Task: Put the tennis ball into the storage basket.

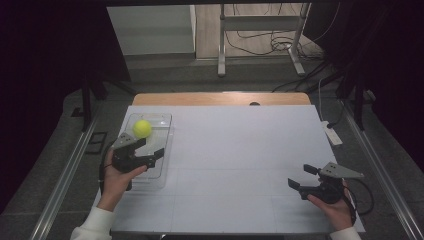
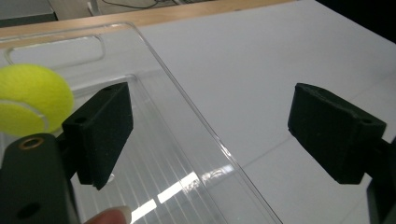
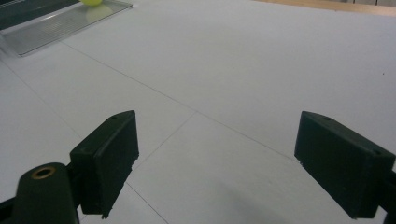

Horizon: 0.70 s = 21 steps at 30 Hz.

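A yellow-green tennis ball (image 1: pixel 142 128) lies in a clear plastic tray (image 1: pixel 165 150) at the table's left. My left gripper (image 1: pixel 150 148) hovers over the tray's near half, just short of the ball, jaws open with nothing between them. In the left gripper view the ball (image 2: pixel 30 98) sits beyond the left jaw, and the tray's right wall (image 2: pixel 205 135) runs between the two jaws. My right gripper (image 1: pixel 301 175) rests low over the white table near the front right, open and holding nothing. In the right gripper view the tray (image 3: pixel 60 23) and the ball (image 3: pixel 93 2) show far off at top left.
A white sheet (image 1: pixel 240 150) covers the table, with a wooden edge (image 1: pixel 220 98) at the back. A white power strip (image 1: pixel 332 134) lies off the right side. Metal frame legs (image 1: pixel 220 45) and cables stand on the floor behind.
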{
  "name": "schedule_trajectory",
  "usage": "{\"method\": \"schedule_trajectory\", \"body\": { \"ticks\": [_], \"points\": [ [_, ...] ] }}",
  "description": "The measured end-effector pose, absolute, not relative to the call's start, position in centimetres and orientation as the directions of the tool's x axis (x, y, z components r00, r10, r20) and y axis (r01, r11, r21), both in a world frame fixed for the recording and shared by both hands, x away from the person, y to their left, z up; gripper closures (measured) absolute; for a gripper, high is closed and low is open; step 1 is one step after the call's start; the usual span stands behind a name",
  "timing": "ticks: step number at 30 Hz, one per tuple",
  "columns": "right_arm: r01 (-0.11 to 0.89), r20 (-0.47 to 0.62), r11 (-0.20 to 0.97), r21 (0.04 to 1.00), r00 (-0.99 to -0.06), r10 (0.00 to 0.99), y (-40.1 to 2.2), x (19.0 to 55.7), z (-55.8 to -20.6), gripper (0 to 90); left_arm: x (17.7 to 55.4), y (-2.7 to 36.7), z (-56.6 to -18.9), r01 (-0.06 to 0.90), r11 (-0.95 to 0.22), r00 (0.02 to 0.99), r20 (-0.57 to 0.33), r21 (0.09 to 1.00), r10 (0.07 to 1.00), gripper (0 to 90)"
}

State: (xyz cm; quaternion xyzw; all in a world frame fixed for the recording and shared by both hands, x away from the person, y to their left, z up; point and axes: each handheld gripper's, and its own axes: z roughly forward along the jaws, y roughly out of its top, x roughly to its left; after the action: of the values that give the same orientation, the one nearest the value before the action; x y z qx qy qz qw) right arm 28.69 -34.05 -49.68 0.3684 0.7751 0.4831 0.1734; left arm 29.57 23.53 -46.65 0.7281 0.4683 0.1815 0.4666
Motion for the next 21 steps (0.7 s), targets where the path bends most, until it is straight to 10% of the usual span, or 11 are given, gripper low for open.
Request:
{"method": "schedule_trajectory", "body": {
  "ticks": [21],
  "points": [
    [0.389,0.085,0.273,0.88,-0.694,0.715,-33.4,28.4,-49.6,13.9,26.2,23.6,-49.6,0.524,-0.141,0.512,-0.179,0.84,0.84,15.7]
  ]
}}
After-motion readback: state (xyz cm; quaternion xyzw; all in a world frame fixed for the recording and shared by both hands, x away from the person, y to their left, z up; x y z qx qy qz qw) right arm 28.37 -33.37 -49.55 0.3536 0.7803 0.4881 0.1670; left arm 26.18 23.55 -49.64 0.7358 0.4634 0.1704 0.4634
